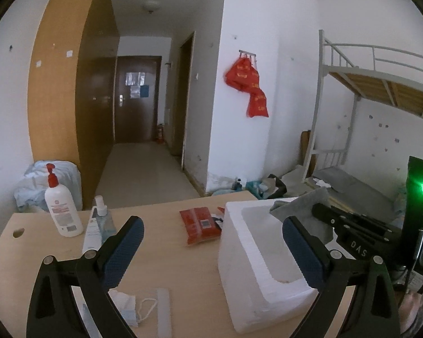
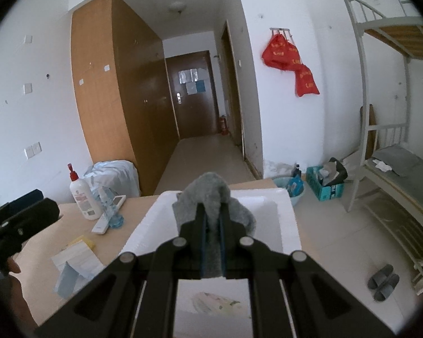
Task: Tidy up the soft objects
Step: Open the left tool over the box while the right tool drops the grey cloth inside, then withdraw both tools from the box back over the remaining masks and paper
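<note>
My right gripper (image 2: 213, 214) is shut on a grey cloth (image 2: 211, 194) and holds it above the open white foam box (image 2: 284, 219). In the left wrist view the grey cloth (image 1: 304, 205) and the right gripper (image 1: 318, 211) sit over the foam box (image 1: 239, 267) at its far right. My left gripper (image 1: 211, 239) is open and empty above the wooden table (image 1: 166, 253), with the box's left wall between its fingers. A red soft packet (image 1: 200, 225) lies on the table left of the box. A face mask (image 1: 132, 307) lies near the table's front edge.
A white lotion pump bottle (image 1: 62, 208) and a small spray bottle (image 1: 101, 219) stand at the table's back left. A remote (image 2: 110, 214) and paper sheets (image 2: 76, 262) lie on the table. A bunk bed (image 2: 394, 169) stands at right. Slippers (image 2: 383, 281) lie on the floor.
</note>
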The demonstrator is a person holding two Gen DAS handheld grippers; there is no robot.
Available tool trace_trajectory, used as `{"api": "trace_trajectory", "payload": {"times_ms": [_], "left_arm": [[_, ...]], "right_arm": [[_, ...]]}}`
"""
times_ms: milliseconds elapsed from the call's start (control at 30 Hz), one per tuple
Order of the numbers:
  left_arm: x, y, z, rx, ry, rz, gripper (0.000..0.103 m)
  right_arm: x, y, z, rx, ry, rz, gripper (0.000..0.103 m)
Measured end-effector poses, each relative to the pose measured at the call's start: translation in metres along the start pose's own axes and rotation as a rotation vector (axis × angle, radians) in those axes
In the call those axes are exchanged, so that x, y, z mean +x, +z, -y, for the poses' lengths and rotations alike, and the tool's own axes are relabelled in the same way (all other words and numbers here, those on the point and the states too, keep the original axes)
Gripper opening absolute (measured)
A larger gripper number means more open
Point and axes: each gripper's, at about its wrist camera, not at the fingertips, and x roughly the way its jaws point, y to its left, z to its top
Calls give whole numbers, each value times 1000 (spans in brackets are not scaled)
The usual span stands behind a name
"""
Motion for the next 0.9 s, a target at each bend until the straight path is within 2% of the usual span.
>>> {"api": "trace_trajectory", "payload": {"times_ms": [33, 100, 167, 233, 267, 467, 633, 700, 900], "left_arm": [[-1, 0, -1, -3, 3, 0, 99], [-2, 0, -3, -7, 4, 4, 99], [-3, 0, -5, -10, 8, 6, 99], [-3, 1, -6, -13, 9, 5, 99], [-3, 1, -7, -13, 9, 3, 99], [-6, 2, -10, -25, 10, 7, 99], [-12, 2, -15, -40, 15, 14, 99], [-14, 2, -16, -40, 18, 18, 99], [-27, 1, -18, -34, 27, 30, 99]], "right_arm": [[1, 0, -2, -5, 4, -6, 12], [1, 0, -3, -1, 1, -8, 23], [-1, 0, -5, -3, -19, 2, 63], [-4, 1, -5, 3, -41, 24, 88], [-6, 1, -5, 4, -47, 33, 94], [-8, 4, -5, 15, -74, 43, 96], [-11, 3, -8, 24, -53, 35, 97], [-15, 3, -9, 21, -63, 45, 103], [-26, 3, -17, 13, -62, 65, 103]]}}
